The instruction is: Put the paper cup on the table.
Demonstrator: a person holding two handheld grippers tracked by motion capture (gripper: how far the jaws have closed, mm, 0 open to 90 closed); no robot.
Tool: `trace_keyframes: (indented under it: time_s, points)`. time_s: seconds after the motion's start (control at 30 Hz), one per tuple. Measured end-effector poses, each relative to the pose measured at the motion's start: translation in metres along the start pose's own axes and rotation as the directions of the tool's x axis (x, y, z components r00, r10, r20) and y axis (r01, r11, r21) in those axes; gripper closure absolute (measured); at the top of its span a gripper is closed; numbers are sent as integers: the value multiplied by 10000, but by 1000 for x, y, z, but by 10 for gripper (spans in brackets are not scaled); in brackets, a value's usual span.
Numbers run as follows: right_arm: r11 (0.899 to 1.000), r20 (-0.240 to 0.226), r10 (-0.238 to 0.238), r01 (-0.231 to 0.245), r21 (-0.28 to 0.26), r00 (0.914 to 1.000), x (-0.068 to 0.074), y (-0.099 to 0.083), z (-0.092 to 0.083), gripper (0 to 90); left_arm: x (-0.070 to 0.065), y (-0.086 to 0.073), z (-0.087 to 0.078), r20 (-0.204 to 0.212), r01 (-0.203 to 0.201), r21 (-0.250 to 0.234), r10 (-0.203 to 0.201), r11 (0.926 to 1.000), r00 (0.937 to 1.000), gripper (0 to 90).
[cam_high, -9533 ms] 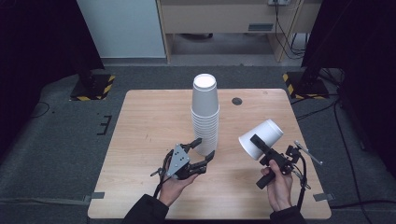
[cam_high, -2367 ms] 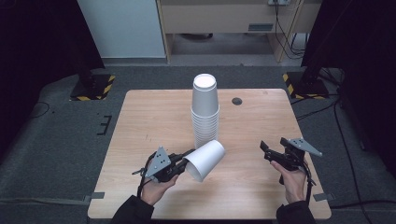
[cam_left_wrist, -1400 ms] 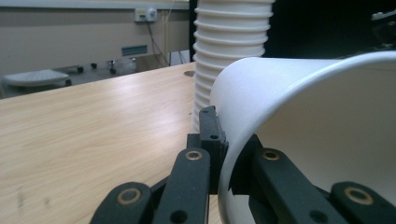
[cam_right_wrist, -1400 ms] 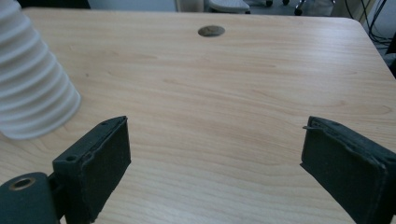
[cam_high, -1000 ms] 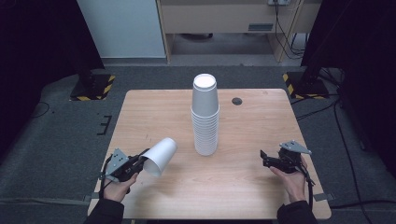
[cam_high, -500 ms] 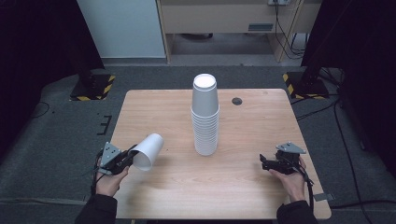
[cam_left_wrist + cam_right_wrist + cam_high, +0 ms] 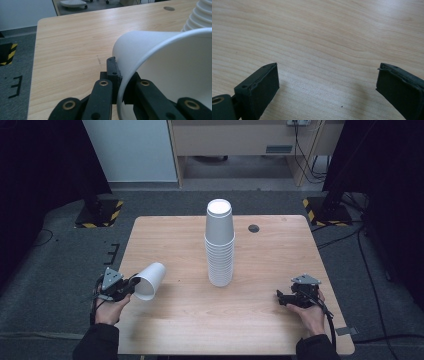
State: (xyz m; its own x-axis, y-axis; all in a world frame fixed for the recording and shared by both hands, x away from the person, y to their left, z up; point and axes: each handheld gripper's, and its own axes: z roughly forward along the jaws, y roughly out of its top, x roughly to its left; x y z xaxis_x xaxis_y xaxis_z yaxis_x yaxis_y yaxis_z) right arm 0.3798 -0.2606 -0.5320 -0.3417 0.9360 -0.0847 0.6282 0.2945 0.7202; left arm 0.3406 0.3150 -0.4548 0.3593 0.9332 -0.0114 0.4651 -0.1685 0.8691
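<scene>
A white paper cup (image 7: 149,280) lies tilted on its side above the table's left edge, its rim pinched by my left gripper (image 7: 127,285). The left gripper view shows the jaws shut on the cup (image 7: 172,67) at its rim, one jaw inside and one outside, my left gripper (image 7: 120,82) close to the camera. A tall stack of white cups (image 7: 219,242) stands upside down at the table's middle. My right gripper (image 7: 283,297) rests low near the right front of the table, open with nothing in it. Bare wood shows between the wide-apart jaws of my right gripper (image 7: 327,82).
The wooden table (image 7: 280,255) has a small dark round cap (image 7: 254,228) at the back right. The stack's ribbed rims (image 7: 200,17) appear at the right in the left gripper view. Grey floor with yellow-black striped bases (image 7: 100,212) surrounds the table.
The cup passed from my right gripper to my left, which carried it left to the table's left edge. My right gripper has opened and dropped toward the right front.
</scene>
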Motion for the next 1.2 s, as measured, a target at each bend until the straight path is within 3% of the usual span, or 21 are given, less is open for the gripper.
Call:
trace_keyframes:
  time_s: [0.3,0.4,0.53,0.63,0.67,0.73,0.77,1.13,1.17,1.2]
  points:
    - [9992,-275,367,-362,158,9989,-2,-4,3,39,8,9,-1,-335,118,901,-88,9959,9994,869]
    - [9988,-398,477,-475,80,9981,-2,-6,4,39,9,13,0,-323,81,1486,-33,9889,9995,868]
    - [9986,-467,518,-513,123,9976,-3,-6,4,39,11,16,0,-389,96,1740,-28,9847,9992,868]
    - [9974,-552,703,-693,205,9960,-4,-6,4,39,13,21,2,-485,118,2193,-12,9756,9988,869]
    - [9974,-552,703,-693,205,9960,-4,-6,4,39,13,21,2,-485,118,2193,-12,9756,9988,869]
    - [9973,-556,709,-698,213,9959,-4,-6,4,38,15,25,3,-606,126,2565,31,9665,9982,869]
    - [9973,-556,709,-698,213,9959,-4,-6,4,38,15,25,3,-606,126,2565,31,9665,9982,870]
    - [9973,-574,714,-702,231,9958,-4,-6,4,36,19,33,9,-837,317,4001,21,9159,9965,871]
    - [9972,-573,721,-708,229,9958,-4,-6,4,36,19,33,9,-837,317,4001,21,9159,9965,871]
    - [9973,-575,713,-700,228,9958,-4,-6,4,36,19,34,10,-817,328,4179,16,9079,9967,871]
